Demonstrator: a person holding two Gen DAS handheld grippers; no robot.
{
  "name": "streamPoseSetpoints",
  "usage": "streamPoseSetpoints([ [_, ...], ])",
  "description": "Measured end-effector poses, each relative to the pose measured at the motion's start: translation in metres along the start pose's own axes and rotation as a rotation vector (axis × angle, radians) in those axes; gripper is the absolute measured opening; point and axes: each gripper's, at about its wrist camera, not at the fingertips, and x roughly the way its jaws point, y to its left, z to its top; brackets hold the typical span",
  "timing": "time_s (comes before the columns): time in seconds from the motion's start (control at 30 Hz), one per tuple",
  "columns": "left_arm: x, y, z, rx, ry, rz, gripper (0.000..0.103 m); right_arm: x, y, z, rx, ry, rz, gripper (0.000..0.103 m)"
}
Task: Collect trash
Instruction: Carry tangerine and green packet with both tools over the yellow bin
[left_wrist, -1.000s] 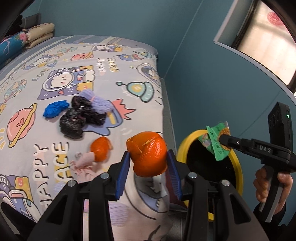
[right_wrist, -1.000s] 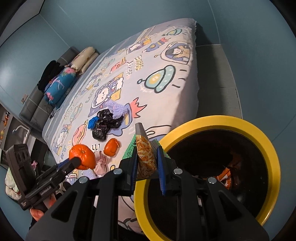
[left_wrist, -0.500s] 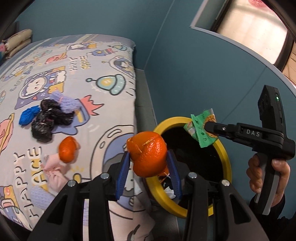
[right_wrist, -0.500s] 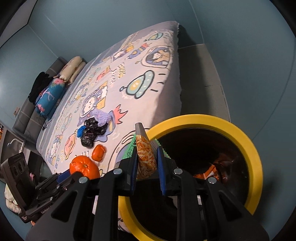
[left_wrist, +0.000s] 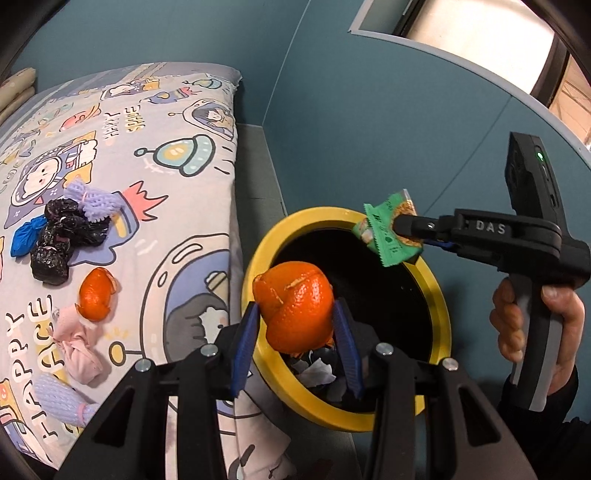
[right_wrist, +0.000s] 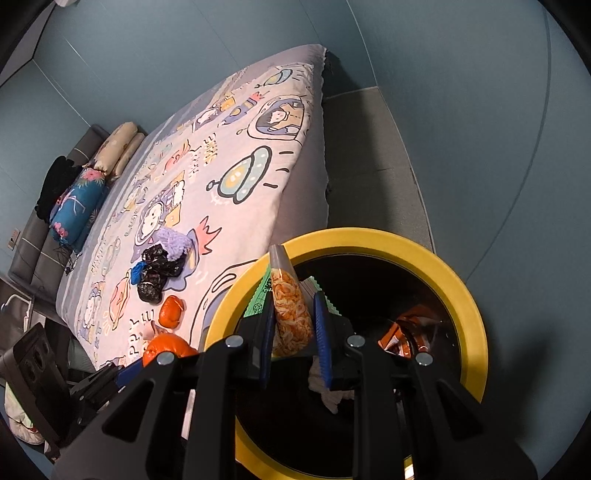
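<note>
Clamping an orange peel (left_wrist: 295, 306) between its blue pads, the left gripper (left_wrist: 297, 334) sat at the lower middle of the left wrist view, the peel hanging over the near rim of the yellow-rimmed bin (left_wrist: 441, 295). Crumpled white paper (left_wrist: 317, 371) showed inside the bin just below the peel. At the right of that frame, a hand (left_wrist: 535, 325) gripped the handle of the right gripper (left_wrist: 400, 229), whose jaws were pinched narrow on a green snack wrapper (left_wrist: 388, 236) above the far rim of the bin. In the right wrist view the same wrapper (right_wrist: 290, 314) stood upright between the pads at lower middle, over the dark opening of the bin (right_wrist: 472, 314). Farther out, at the left of the left wrist view, the cartoon bedsheet (left_wrist: 177, 110) carried a second orange peel (left_wrist: 96, 299), black bags (left_wrist: 62, 240), purple foam netting (left_wrist: 98, 203), a blue scrap (left_wrist: 26, 236) and a pink cloth (left_wrist: 79, 347).
</note>
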Motion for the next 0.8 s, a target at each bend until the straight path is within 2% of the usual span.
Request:
streamPoseSetpoints([
  [0.17, 0.002, -0.007, -0.003, 0.019, 0.01, -0.001, 0.039, 0.001, -0.003, -0.001, -0.006, -0.017, -0.038, 0.019],
  [0.4, 0.014, -0.018, -0.005, 0.049, 0.036, -0.012, 0.039, 0.006, -0.013, 0.001, 0.019, -0.015, -0.043, 0.02],
  [0.8, 0.024, -0.024, -0.006, 0.07, 0.049, -0.008, 0.042, 0.019, -0.027, -0.001, 0.068, 0.021, 0.0, 0.023],
])
